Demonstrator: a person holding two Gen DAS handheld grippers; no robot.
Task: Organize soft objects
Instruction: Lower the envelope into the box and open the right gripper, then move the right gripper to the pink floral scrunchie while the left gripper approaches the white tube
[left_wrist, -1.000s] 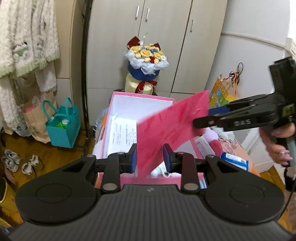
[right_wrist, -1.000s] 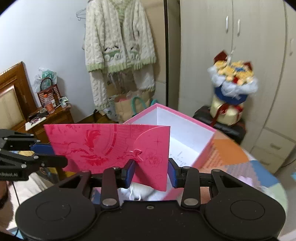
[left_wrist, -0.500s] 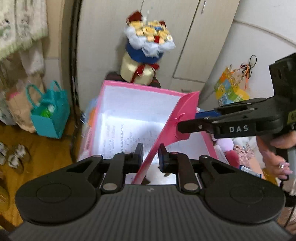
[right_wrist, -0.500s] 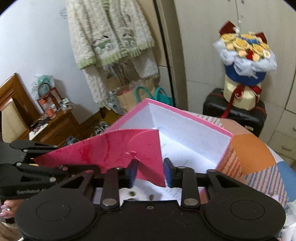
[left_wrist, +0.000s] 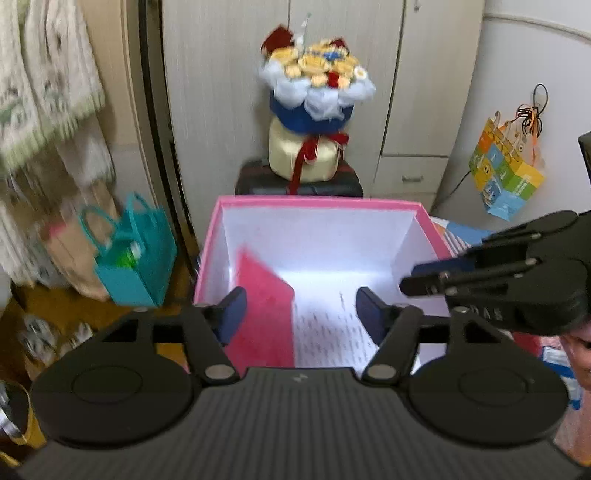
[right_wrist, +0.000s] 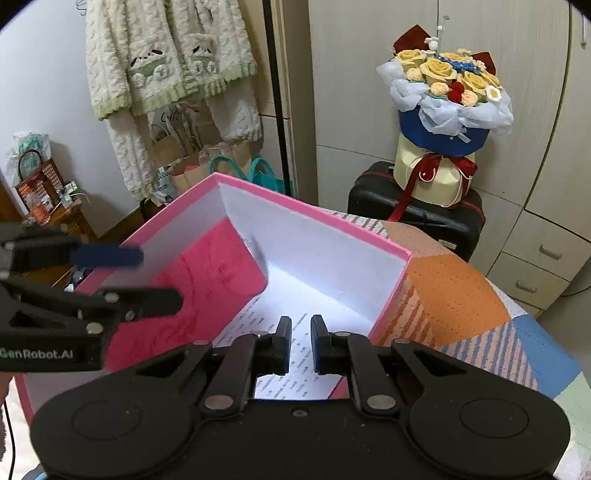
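Note:
A pink card (left_wrist: 266, 306) lies inside the open pink box (left_wrist: 317, 201), leaning against its left wall, free of both grippers. My left gripper (left_wrist: 300, 310) hovers over the box's near edge; its jaws are opening and nothing is between them. My right gripper (right_wrist: 300, 343) is shut and empty above the printed sheet (right_wrist: 258, 317) on the box floor. In the right wrist view the card (right_wrist: 218, 273) rests against the box (right_wrist: 314, 214) wall, and the left gripper (right_wrist: 161, 278) stands open just over it. The right gripper (left_wrist: 408, 278) shows at the box's right side.
A flower bouquet (right_wrist: 443, 96) stands on a black suitcase (right_wrist: 417, 206) behind the box. A patchwork cloth (right_wrist: 461, 295) covers the surface to the right. A teal bag (left_wrist: 136, 266) and paper bags sit on the floor at left, under a hanging knit sweater (right_wrist: 166, 55).
Both grippers held the pink card above the box and lowered it in. The card has since dropped against the left wall; my left jaws have spread and my right jaws have closed empty.

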